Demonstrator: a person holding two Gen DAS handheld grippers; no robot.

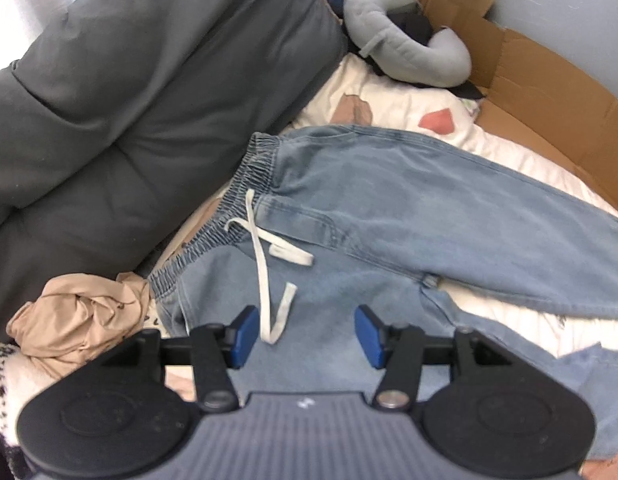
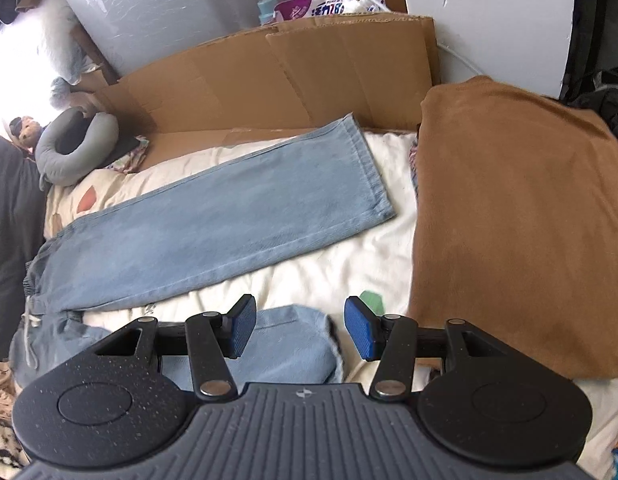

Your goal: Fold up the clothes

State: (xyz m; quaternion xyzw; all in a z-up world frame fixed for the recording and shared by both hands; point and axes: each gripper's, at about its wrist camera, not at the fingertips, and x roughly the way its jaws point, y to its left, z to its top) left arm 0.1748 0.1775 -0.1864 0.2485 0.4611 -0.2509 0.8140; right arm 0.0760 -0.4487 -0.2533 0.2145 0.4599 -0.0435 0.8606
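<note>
A: Jeans (image 2: pixel 213 216), light blue denim, spread on the cream bed cover (image 2: pixel 349 264). Far leg flat and straight, hem (image 2: pixel 369 168) toward the cardboard (image 2: pixel 277 80) at the far edge of the bed. Near leg bunched, its end (image 2: pixel 293 344) just under the right gripper (image 2: pixel 301 330).

B: And the waistband?

A: Elastic waistband (image 1: pixel 237 200) toward the dark grey duvet (image 1: pixel 129 100) at the head side of the bed, white drawstring (image 1: pixel 269 264) loose on the front. Left gripper (image 1: pixel 307 330) above the front panel, just below the drawstring.

B: State of the tools?

A: Both wide open, blue pads well apart, holding nothing.

B: Folded or not?

A: Not folded now: legs apart, one flat, one crumpled. Brown garment (image 2: pixel 517 220) at the right side of the bed already lying as a neat rectangle. Beige cloth (image 1: pixel 81 320) crumpled near the waistband.

B: Handling?

A: Probably soft but with some weight; denim keeps a crease better than thin cloth, and is not slippery or fragile. Thick seams give good grip. Best hold, by judgement: waistband edge for the left tool, hem of the bunched leg for the right. Better to avoid the drawstring alone, since it would slide out.
</note>
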